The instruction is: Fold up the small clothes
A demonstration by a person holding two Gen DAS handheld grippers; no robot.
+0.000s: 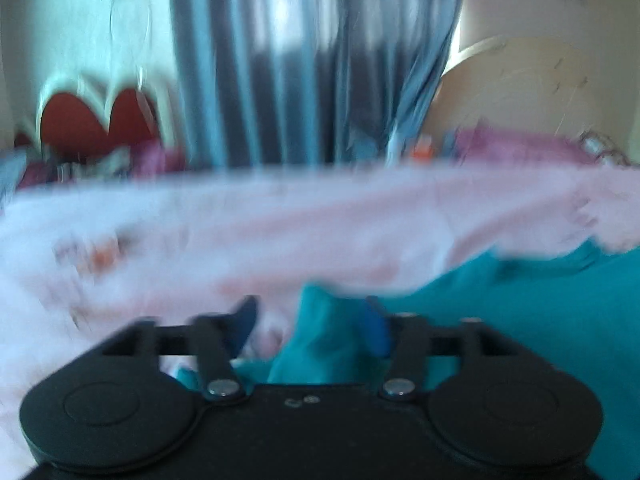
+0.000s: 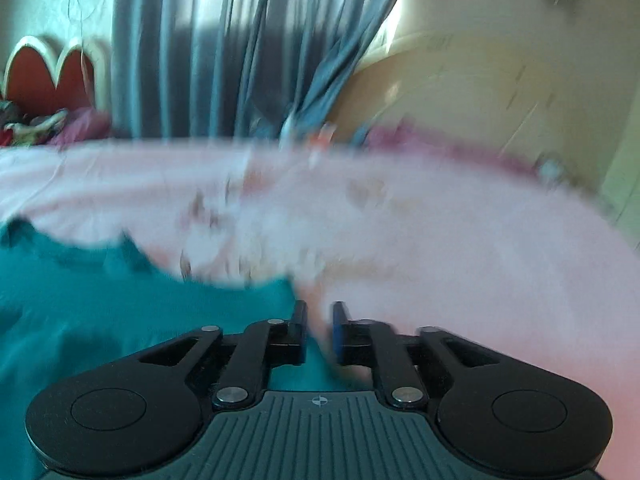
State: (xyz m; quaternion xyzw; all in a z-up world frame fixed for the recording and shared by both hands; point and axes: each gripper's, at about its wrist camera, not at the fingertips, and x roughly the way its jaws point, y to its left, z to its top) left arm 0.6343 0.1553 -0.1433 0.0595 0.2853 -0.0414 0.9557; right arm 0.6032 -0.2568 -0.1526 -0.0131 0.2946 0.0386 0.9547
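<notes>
The teal garment (image 2: 120,300) lies spread on the pink bedsheet (image 2: 460,240) of a bed, and both views are smeared, so fine detail is hard to read. The garment is the landmark here: everything else is placed against it.

The left tongs (image 1: 312,320) sit at the garment's near edge with their 2 blue-padded fingers (image 1: 378,328) apart, and a raised fold of teal cloth stands up between them. Whether the pads are pressing that fold or only flanking it cannot be told from this view; the gap looks wide, so I judge they are not yet clamped.

The right tongs (image 2: 320,328) are at the garment's other near corner, where teal meets pink. Their fingers stand close together with a narrow gap, and pale pinkish blur fills it along with a teal edge lower down; I cannot tell whether they grip cloth.

Holding 2 near corners at once makes sense for a fold: lifting both together would carry the near edge over toward the far side evenly, without skewing.

Beyond the garment, past the bed's far edge, hang grey-blue curtains (image 1: 312,60), with a red headboard (image 1: 96,120) to their left.
</notes>
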